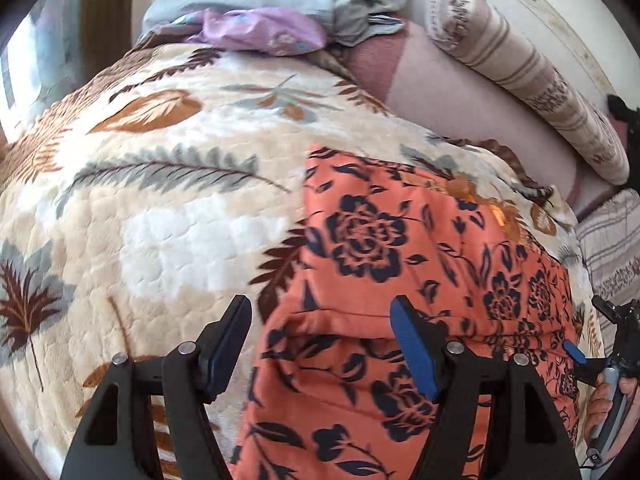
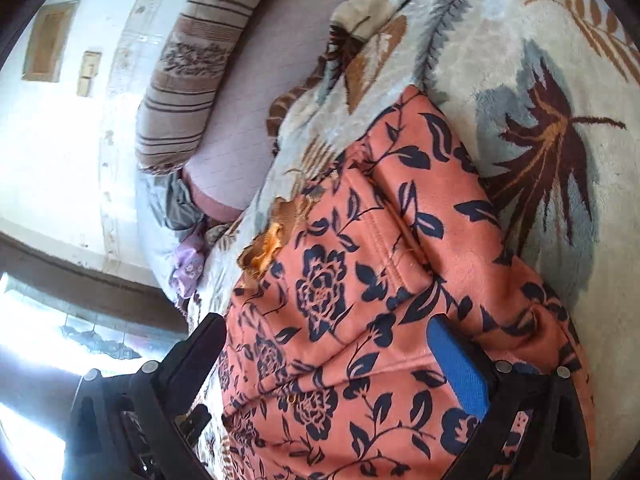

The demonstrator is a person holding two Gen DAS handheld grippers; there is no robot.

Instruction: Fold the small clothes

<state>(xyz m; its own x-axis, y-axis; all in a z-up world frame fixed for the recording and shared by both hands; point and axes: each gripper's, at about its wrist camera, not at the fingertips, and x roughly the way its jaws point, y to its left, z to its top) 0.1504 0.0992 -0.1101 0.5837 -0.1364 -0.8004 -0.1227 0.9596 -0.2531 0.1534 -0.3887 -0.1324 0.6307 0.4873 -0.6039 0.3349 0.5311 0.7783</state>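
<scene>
An orange garment with dark navy flowers (image 1: 384, 280) lies on a cream leaf-patterned blanket (image 1: 160, 200). It has an embroidered orange trim (image 1: 476, 196) at its far edge. My left gripper (image 1: 320, 320) is open above the garment's near left edge, with nothing between its fingers. In the right wrist view the same garment (image 2: 360, 280) fills the middle. My right gripper (image 2: 328, 340) is open over it, one finger off its left edge and the blue pad (image 2: 460, 364) over the cloth. The right gripper also shows in the left wrist view (image 1: 600, 340), held by a hand.
A striped bolster pillow (image 1: 520, 72) and a pink mattress (image 1: 460, 92) lie at the right. Grey and lilac cloths (image 1: 272, 28) are piled at the far end. A white wall (image 2: 60, 140) and a bright window (image 2: 32, 340) are past the bed's edge.
</scene>
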